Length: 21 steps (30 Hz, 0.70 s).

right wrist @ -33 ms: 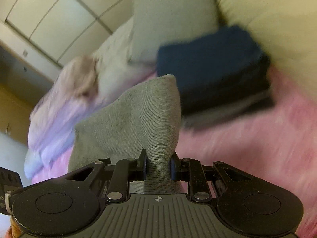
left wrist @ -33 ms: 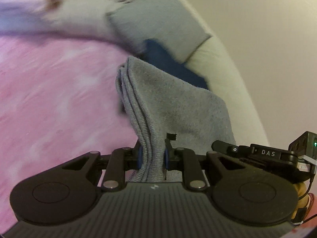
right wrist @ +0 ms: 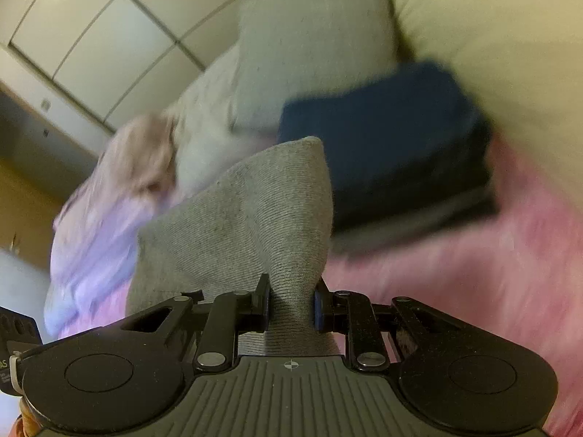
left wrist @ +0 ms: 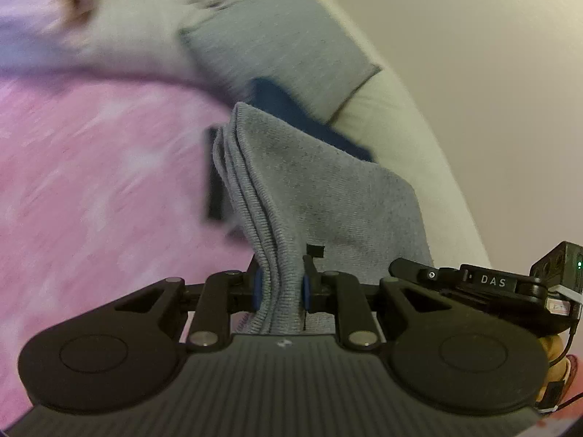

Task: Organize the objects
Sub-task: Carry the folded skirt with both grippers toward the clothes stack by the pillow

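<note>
Purple bedding (right wrist: 91,225): lay heaped at far left on the pink cover (left wrist: 91,200); loose and blurred; a trailing hem could have snagged it.
Left gripper (left wrist: 280,289): jaws were pinching several stacked edges of the grey folded cloth (left wrist: 309,196); layers showed as separate ridges at the pads; risk judged that the inner layers slide out if the pull is uneven.
Grey folded cloth: was held off the pink cover between both grippers, near the camera in each view; it sagged between the two grips; the fold could have opened if the grippers drew apart or one let go first.
Right gripper (right wrist: 291,307): jaws were clamped on a bunched, twisted neck of the same cloth; a thin bite, so slip seemed possible.
Grey pillow (right wrist: 313,47): stood at the far side, against the cream headboard (right wrist: 492,36).
Dark blue stack (right wrist: 382,145): sat far right on the cover, just in front of the pillow; likely drop spot, as I judged; a hard or off-centre landing could have toppled it.
Blur: both views were smeared; distances uncertain.
</note>
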Available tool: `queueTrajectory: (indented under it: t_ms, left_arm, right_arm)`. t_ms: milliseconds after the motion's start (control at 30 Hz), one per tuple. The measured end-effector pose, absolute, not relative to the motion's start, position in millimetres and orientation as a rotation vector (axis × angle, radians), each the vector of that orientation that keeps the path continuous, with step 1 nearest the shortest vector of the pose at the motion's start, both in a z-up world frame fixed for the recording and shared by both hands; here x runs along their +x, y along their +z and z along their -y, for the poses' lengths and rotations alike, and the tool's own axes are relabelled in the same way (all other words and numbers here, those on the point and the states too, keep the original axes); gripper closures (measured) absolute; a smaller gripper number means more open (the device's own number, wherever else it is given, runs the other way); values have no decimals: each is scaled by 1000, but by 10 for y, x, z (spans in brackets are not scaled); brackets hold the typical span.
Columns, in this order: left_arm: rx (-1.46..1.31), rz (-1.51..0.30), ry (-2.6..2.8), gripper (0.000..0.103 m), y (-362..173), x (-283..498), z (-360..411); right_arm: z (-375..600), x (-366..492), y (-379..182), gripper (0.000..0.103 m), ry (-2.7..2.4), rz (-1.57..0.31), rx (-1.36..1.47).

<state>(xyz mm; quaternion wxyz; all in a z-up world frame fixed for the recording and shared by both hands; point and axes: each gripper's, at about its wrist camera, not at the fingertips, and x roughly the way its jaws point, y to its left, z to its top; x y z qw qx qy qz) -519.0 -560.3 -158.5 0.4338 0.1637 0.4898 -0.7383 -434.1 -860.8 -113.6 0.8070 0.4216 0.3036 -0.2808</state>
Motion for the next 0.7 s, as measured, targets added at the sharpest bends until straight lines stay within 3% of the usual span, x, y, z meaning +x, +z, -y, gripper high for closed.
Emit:
queueTrajectory:
  t_ms: [267, 700]
  left_arm:
    - [431, -1146, -1882, 87, -1559, -6244, 7003]
    - [495, -1173, -1795, 87, -2129, -6447, 7909]
  right_arm:
    - [10073, -4166, -1142, 85, -629, -595, 885]
    - [11069, -3784, -1813, 85, -616, -697, 897]
